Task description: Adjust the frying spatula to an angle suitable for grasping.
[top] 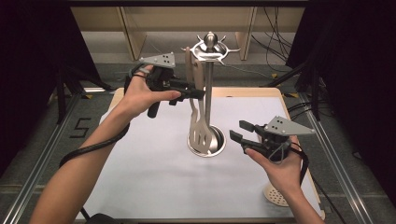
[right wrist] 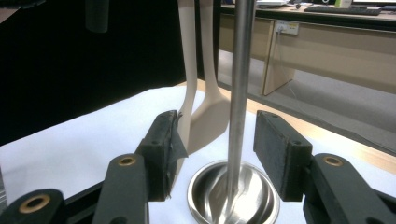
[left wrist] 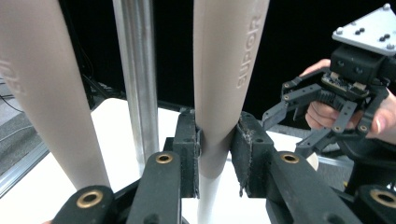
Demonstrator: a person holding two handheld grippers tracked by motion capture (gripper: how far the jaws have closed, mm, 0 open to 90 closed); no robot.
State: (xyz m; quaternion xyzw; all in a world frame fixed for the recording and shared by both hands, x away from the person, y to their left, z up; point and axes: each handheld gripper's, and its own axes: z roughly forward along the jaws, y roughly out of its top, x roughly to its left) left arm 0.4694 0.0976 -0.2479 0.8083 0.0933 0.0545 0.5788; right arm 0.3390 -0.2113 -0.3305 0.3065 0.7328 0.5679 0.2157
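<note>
A steel utensil stand has a pole (top: 208, 93) rising from a round dish base (top: 212, 145). Two beige utensils hang from its top hooks, one a slotted spatula (top: 201, 133). My left gripper (top: 200, 93) reaches in from the left, high up beside the pole. In the left gripper view its pads (left wrist: 189, 149) press on one beige handle (left wrist: 229, 70), while the other handle (left wrist: 42, 93) hangs free beside it. My right gripper (top: 236, 130) hovers open just right of the base. The pole (right wrist: 240, 93) stands beyond its jaws, and nothing is between them.
A white sheet (top: 154, 177) covers the wooden table. A round perforated beige piece (top: 276, 196) lies near the front right corner, under the right wrist. Dark curtains flank the table, and cables trail from both grippers.
</note>
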